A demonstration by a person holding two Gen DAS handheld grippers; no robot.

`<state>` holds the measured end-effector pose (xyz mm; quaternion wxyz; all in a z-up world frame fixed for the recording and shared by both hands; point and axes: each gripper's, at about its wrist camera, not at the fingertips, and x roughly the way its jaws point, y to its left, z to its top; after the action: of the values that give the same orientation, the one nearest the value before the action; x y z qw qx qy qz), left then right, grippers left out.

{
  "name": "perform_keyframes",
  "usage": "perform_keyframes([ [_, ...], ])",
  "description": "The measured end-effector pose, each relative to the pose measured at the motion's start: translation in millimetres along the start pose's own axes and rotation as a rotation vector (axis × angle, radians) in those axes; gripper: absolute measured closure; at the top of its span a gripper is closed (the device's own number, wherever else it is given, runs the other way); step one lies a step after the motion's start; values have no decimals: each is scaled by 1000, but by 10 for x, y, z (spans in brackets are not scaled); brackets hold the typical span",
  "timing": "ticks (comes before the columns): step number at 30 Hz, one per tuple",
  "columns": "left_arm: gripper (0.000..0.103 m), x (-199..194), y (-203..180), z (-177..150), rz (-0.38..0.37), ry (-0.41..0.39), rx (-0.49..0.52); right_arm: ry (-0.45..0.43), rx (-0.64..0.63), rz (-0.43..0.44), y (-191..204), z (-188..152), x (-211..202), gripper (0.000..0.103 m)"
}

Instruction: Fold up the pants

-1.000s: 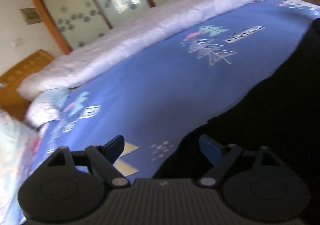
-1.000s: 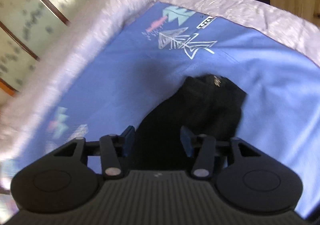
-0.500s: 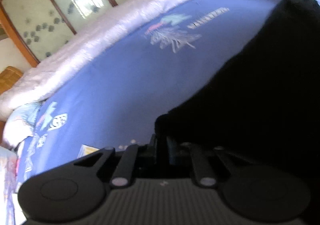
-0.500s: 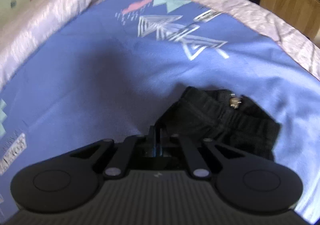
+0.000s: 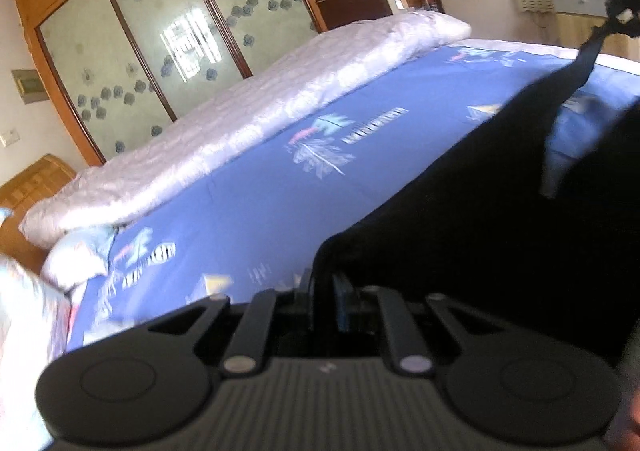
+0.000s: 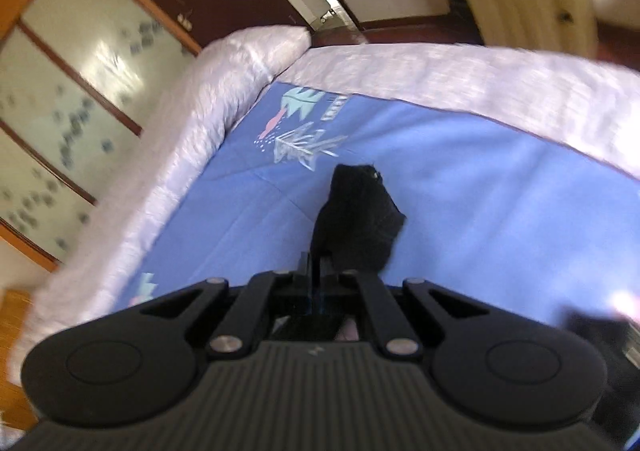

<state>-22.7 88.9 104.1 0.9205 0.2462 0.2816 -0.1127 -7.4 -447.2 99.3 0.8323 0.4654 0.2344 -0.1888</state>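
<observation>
Left wrist view shows the left claw (image 5: 324,291) clenched on an edge of the soft black fabric pants (image 5: 480,219), which spread away to the right and far side, partly lifted off the blue patterned bed sheet (image 5: 248,203); a thin strip of the same cloth rises at far right to a small dark object I cannot identify. In the right wrist view the right claw (image 6: 318,271) is likewise clenched on a fold of the pants (image 6: 356,219), whose bunched waistband end with a small metal button lies just beyond the fingertips on the sheet (image 6: 480,191). The cloth looks light, limp and non-slippery, so it will likely sag and drape between the two holds rather than keep any shape. Edges, hems or the thicker waistband seem the safest places to pinch. A pale quilted duvet (image 5: 240,119) borders the far side of the bed.
</observation>
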Motion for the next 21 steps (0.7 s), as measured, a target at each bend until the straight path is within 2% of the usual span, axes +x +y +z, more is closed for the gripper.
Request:
perform_keyframes([
  [4, 93, -497, -344, -465, -23, 67, -45, -22, 112, 13, -774, -323, -753, 98],
  [6, 93, -634, -488, -704, -30, 110, -88, -5, 150, 1, -1104, -555, -945, 98],
  [8, 88, -624, -584, -881, -36, 157, -140, 26, 214, -19, -1417, -804, -959, 97],
  [10, 87, -554, -655, -1024, -33, 208, -184, 60, 282, -84, -1641, -998, -854, 91],
  [11, 87, -599, -664, -1028, -29, 218, -196, 74, 311, -95, -1710, -1060, -809, 80],
  [12, 87, -653, -672, -1015, -23, 215, -205, 61, 347, -89, -1727, -1100, -803, 72],
  [14, 82, -805, -608, -944, -41, 174, -234, 53, 359, -61, -1662, -1078, -853, 68],
  [16, 82, -1007, -447, -898, -57, 118, -291, -27, 278, -84, -1509, -993, -1006, 68],
  [18, 82, -1114, -254, -882, -49, 95, -379, -129, 193, -146, -1365, -900, -1157, 68],
  [21, 82, -1172, 81, -889, -29, 58, -558, -195, 138, -144, -1201, -865, -1289, 68],
])
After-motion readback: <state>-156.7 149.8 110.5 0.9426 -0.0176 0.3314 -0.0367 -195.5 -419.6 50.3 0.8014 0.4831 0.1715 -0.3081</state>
